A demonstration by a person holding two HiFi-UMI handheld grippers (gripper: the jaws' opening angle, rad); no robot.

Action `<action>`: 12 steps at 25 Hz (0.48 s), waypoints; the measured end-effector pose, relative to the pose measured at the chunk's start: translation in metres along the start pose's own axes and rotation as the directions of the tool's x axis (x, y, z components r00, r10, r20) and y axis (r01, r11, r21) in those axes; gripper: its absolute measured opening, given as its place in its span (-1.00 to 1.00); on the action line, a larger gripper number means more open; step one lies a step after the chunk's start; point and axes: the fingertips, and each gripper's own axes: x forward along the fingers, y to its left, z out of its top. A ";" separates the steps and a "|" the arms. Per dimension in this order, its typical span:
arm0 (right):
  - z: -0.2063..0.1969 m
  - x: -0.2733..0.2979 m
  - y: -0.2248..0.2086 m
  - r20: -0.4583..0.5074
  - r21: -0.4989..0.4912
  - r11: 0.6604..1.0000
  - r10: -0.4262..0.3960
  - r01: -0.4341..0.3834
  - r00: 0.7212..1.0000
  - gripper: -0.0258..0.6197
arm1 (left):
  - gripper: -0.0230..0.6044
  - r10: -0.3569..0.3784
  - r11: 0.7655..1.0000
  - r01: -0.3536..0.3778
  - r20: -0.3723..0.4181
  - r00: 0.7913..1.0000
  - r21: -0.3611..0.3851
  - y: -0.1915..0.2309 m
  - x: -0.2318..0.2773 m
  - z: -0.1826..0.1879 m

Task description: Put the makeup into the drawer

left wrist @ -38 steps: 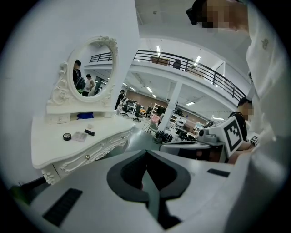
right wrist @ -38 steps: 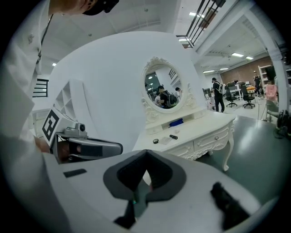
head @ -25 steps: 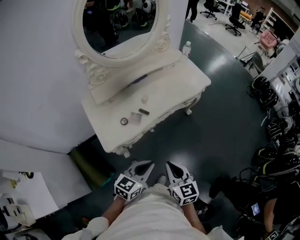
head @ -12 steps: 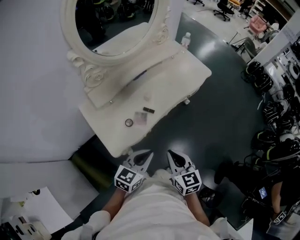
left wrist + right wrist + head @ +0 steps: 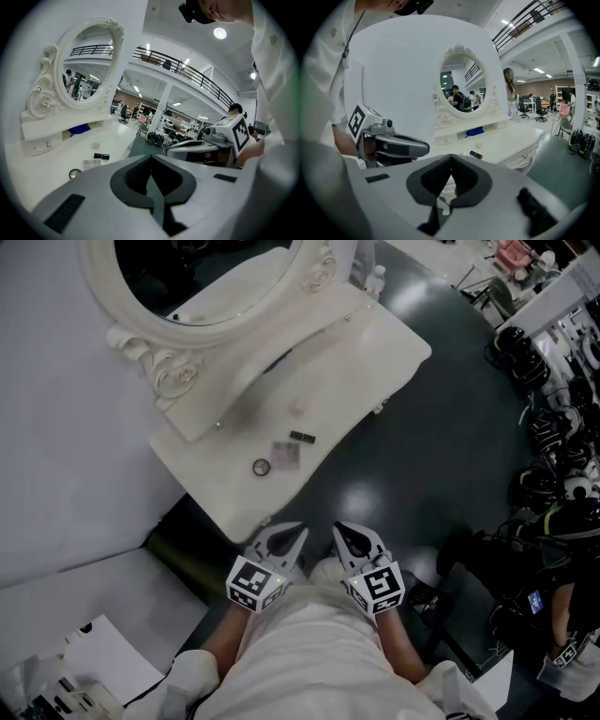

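On the white dressing table (image 5: 375,343) lie a round compact (image 5: 262,467), a flat pale palette (image 5: 286,453), a black tube (image 5: 302,437) and a small pinkish piece (image 5: 297,409). The left gripper view shows the compact (image 5: 74,173), palette (image 5: 93,163) and tube (image 5: 101,156) ahead on the tabletop. The tube (image 5: 476,154) also shows in the right gripper view. My left gripper (image 5: 281,542) and right gripper (image 5: 349,538) hover side by side just short of the table's front edge, both shut and empty. A front drawer knob (image 5: 524,156) shows; the drawer is closed.
An oval mirror (image 5: 202,277) in a carved frame stands at the table's back, with a blue item (image 5: 78,128) on the low shelf beneath it. A bottle (image 5: 375,279) sits behind the table. Office chairs and cables (image 5: 553,456) crowd the dark floor at right.
Both grippers have moved forward together toward the table's front edge, and the table now lies closer under the head view. Both stay shut.
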 end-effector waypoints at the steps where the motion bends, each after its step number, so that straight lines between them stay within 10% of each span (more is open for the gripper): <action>1: -0.003 0.002 -0.001 -0.004 -0.004 1.000 0.012 -0.012 1.000 -0.90 | -0.89 0.007 1.000 -0.007 0.001 1.000 -0.009 0.003 0.003 -0.002; 12: -0.042 0.024 -0.022 -0.033 -0.014 0.995 0.097 -0.097 0.995 -0.90 | -0.89 0.063 0.996 -0.065 -0.031 0.998 -0.065 0.013 0.028 -0.034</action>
